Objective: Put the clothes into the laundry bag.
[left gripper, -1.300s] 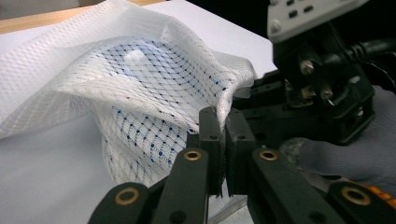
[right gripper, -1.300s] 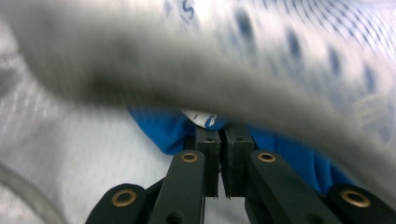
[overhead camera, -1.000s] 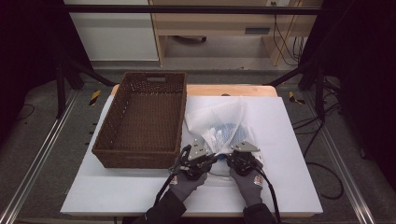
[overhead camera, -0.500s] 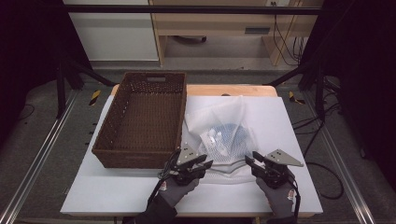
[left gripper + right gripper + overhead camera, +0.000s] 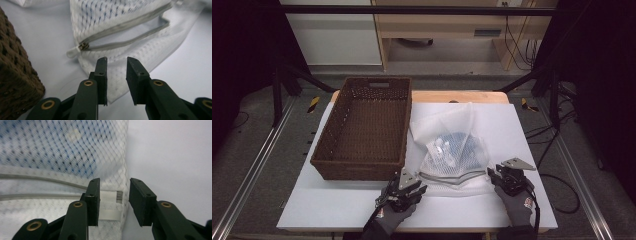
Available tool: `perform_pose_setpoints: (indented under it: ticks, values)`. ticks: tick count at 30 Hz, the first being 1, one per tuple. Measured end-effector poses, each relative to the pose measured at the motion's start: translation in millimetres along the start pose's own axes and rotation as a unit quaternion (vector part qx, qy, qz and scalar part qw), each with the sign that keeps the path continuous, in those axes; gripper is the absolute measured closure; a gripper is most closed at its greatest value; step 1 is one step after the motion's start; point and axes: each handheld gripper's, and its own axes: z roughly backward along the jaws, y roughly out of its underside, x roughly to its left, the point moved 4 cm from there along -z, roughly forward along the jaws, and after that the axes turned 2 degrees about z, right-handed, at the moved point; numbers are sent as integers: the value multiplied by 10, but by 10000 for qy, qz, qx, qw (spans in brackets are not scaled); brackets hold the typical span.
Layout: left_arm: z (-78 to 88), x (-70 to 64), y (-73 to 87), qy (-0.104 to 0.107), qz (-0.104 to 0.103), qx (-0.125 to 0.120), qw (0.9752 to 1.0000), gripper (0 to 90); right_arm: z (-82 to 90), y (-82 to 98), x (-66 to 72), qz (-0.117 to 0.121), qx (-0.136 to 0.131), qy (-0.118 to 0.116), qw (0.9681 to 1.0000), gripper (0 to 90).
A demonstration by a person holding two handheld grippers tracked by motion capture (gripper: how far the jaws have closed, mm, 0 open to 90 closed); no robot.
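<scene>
mesh bag point(image 5: 452, 155): white netting with a fine diamond weave; blue dots or print show through from what lies inside
zipper point(image 5: 125, 30): grey tape along the open mouth, with a dull bronze slider point(image 5: 83, 46) and a white end tab
label tab point(image 5: 110, 203): white ribbed strip at the bag's corner, with a small dark mark
basket point(image 5: 362, 130): dark brown woven wicker
surface point(image 5: 337, 210): plain white sheet over a light wood top
left gripper point(image 5: 409, 187): black, brass-coloured rivets, grey top plate
right gripper point(image 5: 507, 175): the same black and grey
gloves point(image 5: 519, 210): grey, with a small red mark
</scene>
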Motion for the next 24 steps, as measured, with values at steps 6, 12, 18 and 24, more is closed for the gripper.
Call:
perform_pose_setpoints:
  ticks: [6,12,18,24]
  values:
    - [-89,50,71,-146,-4,179,9997,769,-50,33,-17,-118,95,-112,9998,681]
    - [-100,50,65,-409,12,201,9990,900,-16,37,-17,-199,108,-77,9997,853]
    - [-94,57,65,-374,-38,180,9991,900,63,50,-31,-152,5,-107,9998,900]
    - [8,89,88,-243,37,181,9995,900,174,69,-71,-179,-116,-93,9997,900]
